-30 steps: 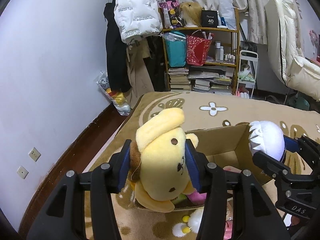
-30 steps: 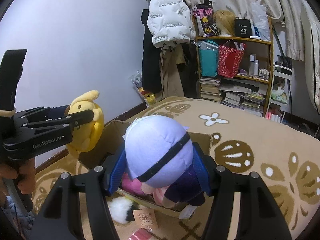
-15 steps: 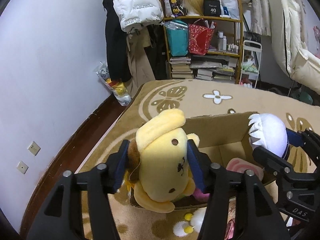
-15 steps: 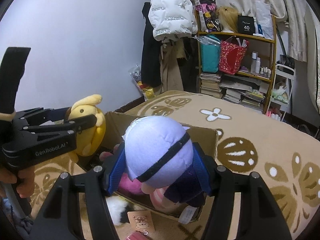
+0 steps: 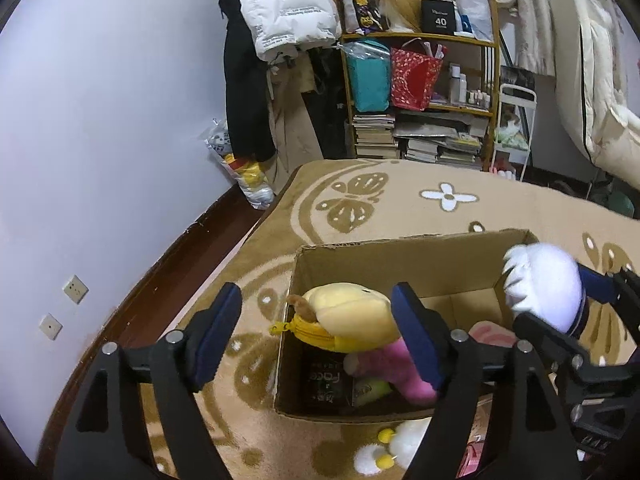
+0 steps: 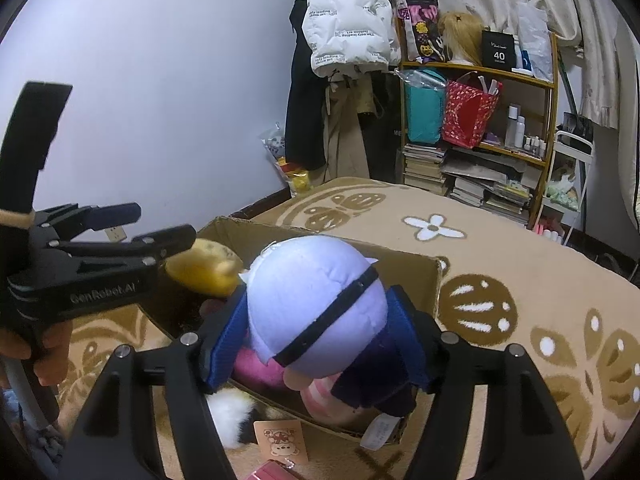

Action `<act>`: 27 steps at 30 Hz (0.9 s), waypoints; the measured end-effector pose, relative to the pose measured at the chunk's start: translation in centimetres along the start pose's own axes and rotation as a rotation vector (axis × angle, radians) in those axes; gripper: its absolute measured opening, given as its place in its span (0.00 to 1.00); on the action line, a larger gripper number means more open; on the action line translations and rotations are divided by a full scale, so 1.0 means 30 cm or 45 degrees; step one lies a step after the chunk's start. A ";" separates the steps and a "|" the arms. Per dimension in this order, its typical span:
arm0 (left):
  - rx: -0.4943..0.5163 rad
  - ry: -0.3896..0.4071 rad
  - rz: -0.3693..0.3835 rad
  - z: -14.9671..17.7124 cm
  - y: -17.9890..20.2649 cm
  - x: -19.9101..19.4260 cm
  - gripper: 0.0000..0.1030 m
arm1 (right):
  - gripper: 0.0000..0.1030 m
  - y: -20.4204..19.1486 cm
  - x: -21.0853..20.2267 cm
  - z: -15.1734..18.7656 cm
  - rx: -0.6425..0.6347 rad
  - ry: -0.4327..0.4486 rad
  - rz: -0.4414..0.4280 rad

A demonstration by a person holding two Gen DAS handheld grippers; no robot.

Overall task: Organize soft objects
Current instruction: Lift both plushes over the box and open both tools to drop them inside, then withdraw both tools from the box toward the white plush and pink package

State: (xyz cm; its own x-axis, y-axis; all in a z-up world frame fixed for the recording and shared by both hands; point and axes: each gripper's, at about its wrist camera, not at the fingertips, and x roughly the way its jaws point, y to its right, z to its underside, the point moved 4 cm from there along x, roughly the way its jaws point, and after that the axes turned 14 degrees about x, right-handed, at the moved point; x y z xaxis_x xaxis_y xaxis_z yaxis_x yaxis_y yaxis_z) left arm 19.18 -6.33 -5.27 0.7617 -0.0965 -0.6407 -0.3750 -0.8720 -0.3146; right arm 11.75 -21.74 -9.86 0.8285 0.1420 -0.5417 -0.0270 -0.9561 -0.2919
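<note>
Release step over open brown cardboard box [image 5: 400,256] on tan patterned rug [image 5: 500,208]. Left gripper [image 5: 316,336] fingers opening, clear of yellow plush dog [image 5: 348,316], which lies in box's left part on pink plush [image 5: 384,364]. Right gripper [image 6: 320,340] fingers opening around white-headed plush doll [image 6: 316,296], blue pads apparently still touching; the person should hold it above the box until it drops free.

Open brown cardboard box [image 5: 400,264] sits on the patterned rug, flaps up. A yellow plush dog [image 5: 348,316] with a zipper seam lies on its side in the box's near-left corner, atop a pink plush toy [image 5: 384,368]. A round pale-lilac plush doll [image 6: 316,300] with a black band and navy outfit hangs upright above the box's right side, pinched between blue tong pads [image 6: 228,340]. A white fluffy toy with yellow dots [image 5: 396,444] lies on the rug just outside the near wall.
</note>
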 end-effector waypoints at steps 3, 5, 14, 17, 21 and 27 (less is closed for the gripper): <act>-0.008 -0.002 -0.006 -0.001 -0.011 -0.003 0.81 | 0.85 -0.004 -0.005 0.002 -0.001 0.012 0.009; -0.010 -0.004 -0.014 0.000 -0.019 -0.006 0.85 | 0.85 -0.004 -0.011 -0.002 -0.004 0.022 0.011; -0.071 0.008 -0.024 0.001 -0.061 -0.023 0.98 | 0.99 0.032 -0.020 -0.022 0.046 0.042 0.033; -0.093 0.014 -0.029 0.004 -0.076 -0.026 0.98 | 1.00 0.040 -0.026 -0.028 0.066 0.054 0.037; -0.113 0.012 -0.062 0.012 -0.088 -0.039 0.98 | 1.00 0.052 -0.029 -0.029 0.087 0.056 0.049; -0.128 0.034 -0.079 0.029 -0.101 -0.081 0.98 | 1.00 0.060 -0.048 -0.012 0.097 0.043 0.050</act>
State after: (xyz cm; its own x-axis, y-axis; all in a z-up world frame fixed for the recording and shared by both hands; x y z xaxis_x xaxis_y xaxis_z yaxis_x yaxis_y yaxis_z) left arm 18.01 -3.04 -3.36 0.7963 -0.0522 -0.6027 -0.2728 -0.9202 -0.2807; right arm 10.72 -23.76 -9.32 0.8444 0.0947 -0.5272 -0.1012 -0.9383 -0.3307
